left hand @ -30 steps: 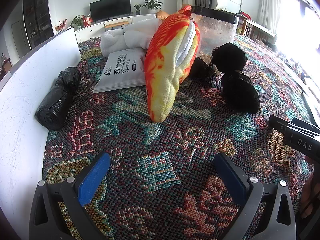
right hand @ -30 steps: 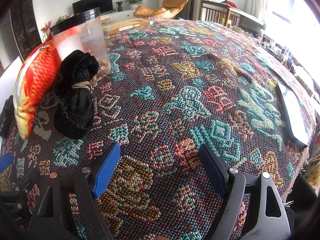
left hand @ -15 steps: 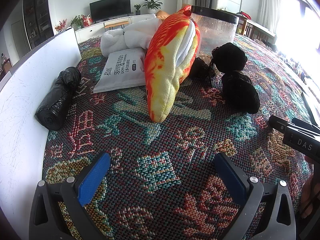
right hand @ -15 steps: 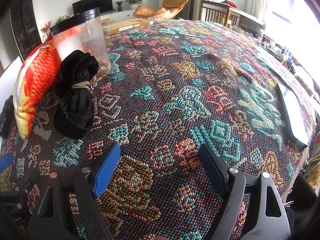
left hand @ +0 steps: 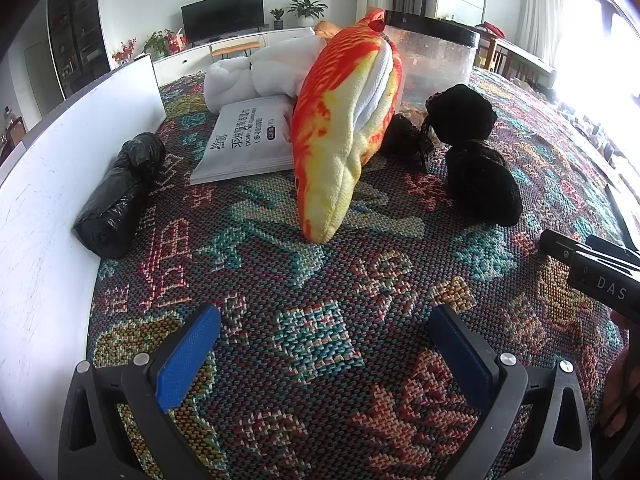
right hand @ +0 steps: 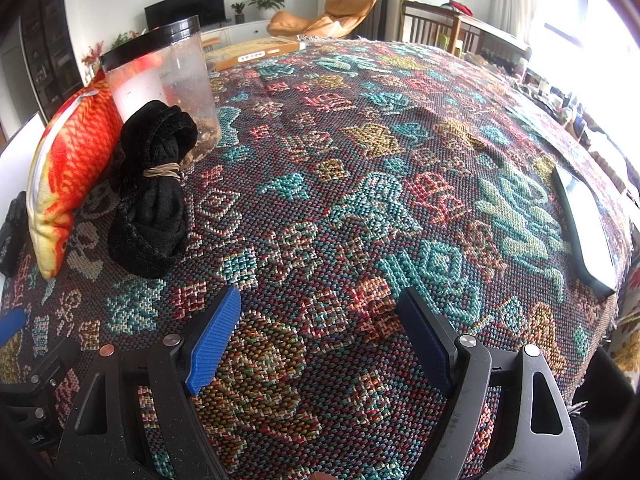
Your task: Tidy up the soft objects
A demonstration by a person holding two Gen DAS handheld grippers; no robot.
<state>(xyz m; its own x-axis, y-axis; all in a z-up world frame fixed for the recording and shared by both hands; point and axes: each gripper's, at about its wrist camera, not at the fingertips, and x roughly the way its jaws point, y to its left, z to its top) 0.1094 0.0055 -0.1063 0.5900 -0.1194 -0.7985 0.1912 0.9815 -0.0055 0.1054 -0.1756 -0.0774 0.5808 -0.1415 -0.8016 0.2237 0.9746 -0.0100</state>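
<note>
One fish plush (left hand: 344,120), one black velvet bundle (right hand: 152,200), one black bag roll (left hand: 120,196), one white packet (left hand: 248,140), one clear jar (right hand: 168,80)

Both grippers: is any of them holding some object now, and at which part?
Nothing is held. The left gripper and the right gripper are open above the woven tablecloth.

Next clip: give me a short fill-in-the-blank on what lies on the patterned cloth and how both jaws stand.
1. The orange plush fish leans against the clear ____ with the black rim.
2. The black velvet bundle is tied round its middle with a ____ band.
3. The jaws of the left gripper and the right gripper both stand ____, with nothing between them.
4. The rolled black plastic bag lies beside the ____ board.

Missing words: container; rubber; open; white
</note>
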